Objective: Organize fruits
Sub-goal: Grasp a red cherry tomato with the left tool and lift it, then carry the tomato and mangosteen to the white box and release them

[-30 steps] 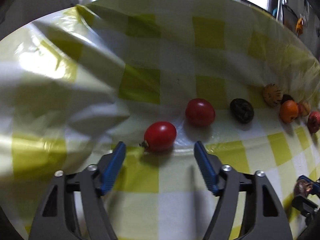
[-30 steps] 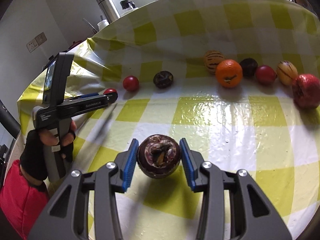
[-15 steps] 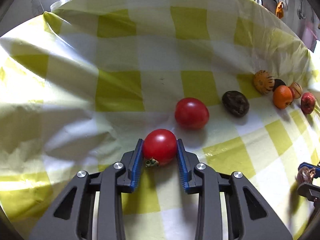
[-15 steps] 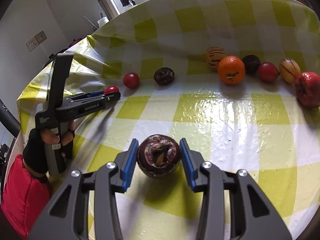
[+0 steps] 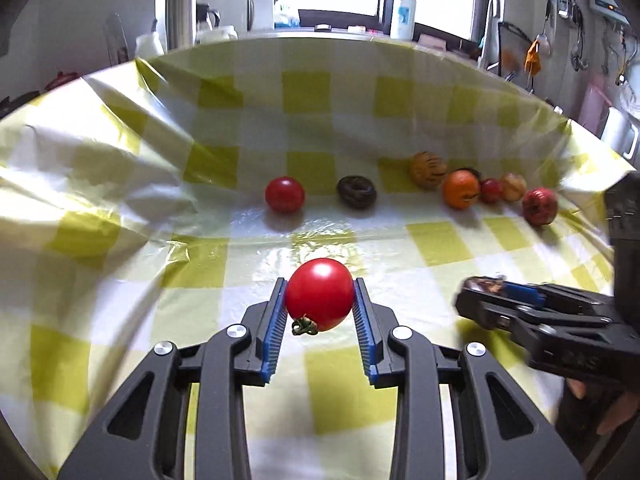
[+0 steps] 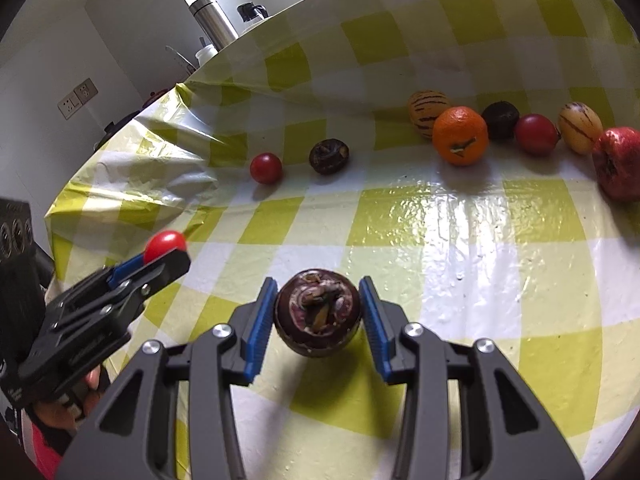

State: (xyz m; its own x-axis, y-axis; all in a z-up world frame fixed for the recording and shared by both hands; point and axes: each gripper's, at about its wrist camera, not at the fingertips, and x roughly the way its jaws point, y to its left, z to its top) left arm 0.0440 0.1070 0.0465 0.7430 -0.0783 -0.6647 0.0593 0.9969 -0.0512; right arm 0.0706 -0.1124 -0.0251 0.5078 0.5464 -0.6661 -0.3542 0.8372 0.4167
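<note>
The left tool (image 5: 319,305) grips a red tomato (image 5: 319,294) above the tabletop (image 5: 436,236); just beside it, the right tool (image 6: 319,314) clamps a dark mangosteen (image 6: 318,312).

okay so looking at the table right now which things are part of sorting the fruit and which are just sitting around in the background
Part of the job:
- red tomato, clamped in the left gripper
- dark purple fruit, clamped in the right gripper
- second tomato, dark fruit, orange, pomegranate in the row by the cloth fold

Just lying about:
- spray bottle
- white bottle
- steel flask
</note>
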